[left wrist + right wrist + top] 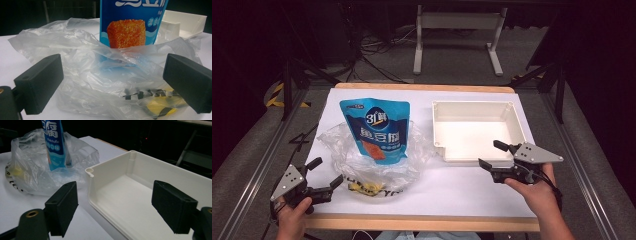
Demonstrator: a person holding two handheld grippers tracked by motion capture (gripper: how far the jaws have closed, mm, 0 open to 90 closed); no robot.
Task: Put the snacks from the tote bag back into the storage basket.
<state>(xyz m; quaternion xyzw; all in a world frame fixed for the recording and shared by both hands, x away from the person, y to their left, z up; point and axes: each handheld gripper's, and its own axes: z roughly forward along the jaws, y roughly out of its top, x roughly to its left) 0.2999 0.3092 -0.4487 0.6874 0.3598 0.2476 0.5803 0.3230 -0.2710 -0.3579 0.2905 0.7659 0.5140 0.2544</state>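
While both grippers are held low at the near edge of the white table (452,187), the work in hand is judged to be the crumpled clear plastic bag (377,155) w/ the blue stand-up snack pouch (375,129) inside it. All places are given relative to that bag. The left gripper (325,172) is seen just beside the bag's near-left edge, jaws spread wide, nothing held; in the left gripper view the bag film (100,75) lies straight ahead between the two black jaws, not yet touched as far as can be told. The pouch (132,22) is stood upright at the bag's far side, long axis vertical, leaning slightly. A yellow-and-black packet (160,106) is glimpsed under the film at the bag's near edge. The right gripper (494,155) is kept well apart to the right, jaws also wide open & empty, poised over the near rim of the shallow white rectangular plastic tray (474,131), which sits just right of the bag. The left gripper is clearly nearer. Loose film is prob. the main snag: it could be pinched instead of the pouch.
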